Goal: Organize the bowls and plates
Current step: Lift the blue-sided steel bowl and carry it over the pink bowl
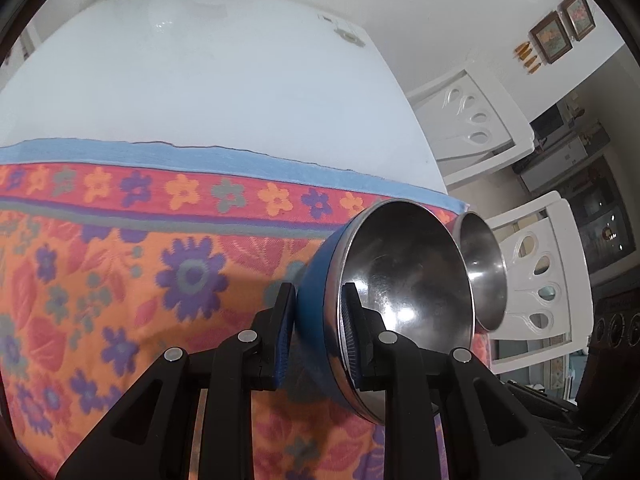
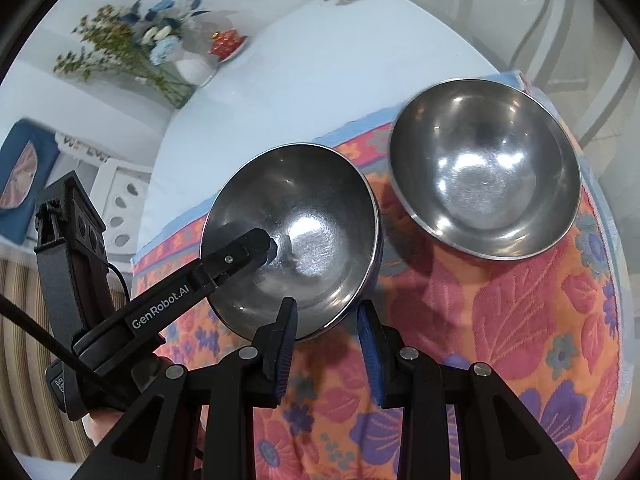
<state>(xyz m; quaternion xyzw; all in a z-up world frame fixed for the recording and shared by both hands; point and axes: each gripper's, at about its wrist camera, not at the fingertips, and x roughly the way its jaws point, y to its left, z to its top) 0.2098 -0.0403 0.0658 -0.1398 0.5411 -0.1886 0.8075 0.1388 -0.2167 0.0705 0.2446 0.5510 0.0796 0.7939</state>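
Left wrist view: we are pinching the wall of the blue-sided steel bowl [image 1: 400, 280] with our left gripper [image 1: 316, 300], one pad outside, one inside, near the floral cloth's [image 1: 120, 260] right edge. A second steel bowl [image 1: 484, 272] is sitting just beyond it. Our right gripper [image 2: 328, 312] is hovering narrowed at the held bowl's near rim; whether its pads are touching, we cannot tell.

Your right gripper [image 2: 327, 320] hovers with jaws narrowly apart, gripping nothing, just before a tilted steel bowl [image 2: 304, 216]. Your left gripper's finger [image 2: 244, 250] reaches inside that bowl's rim. A second steel bowl [image 2: 486, 168] rests beside it on the floral cloth [image 2: 500, 320].
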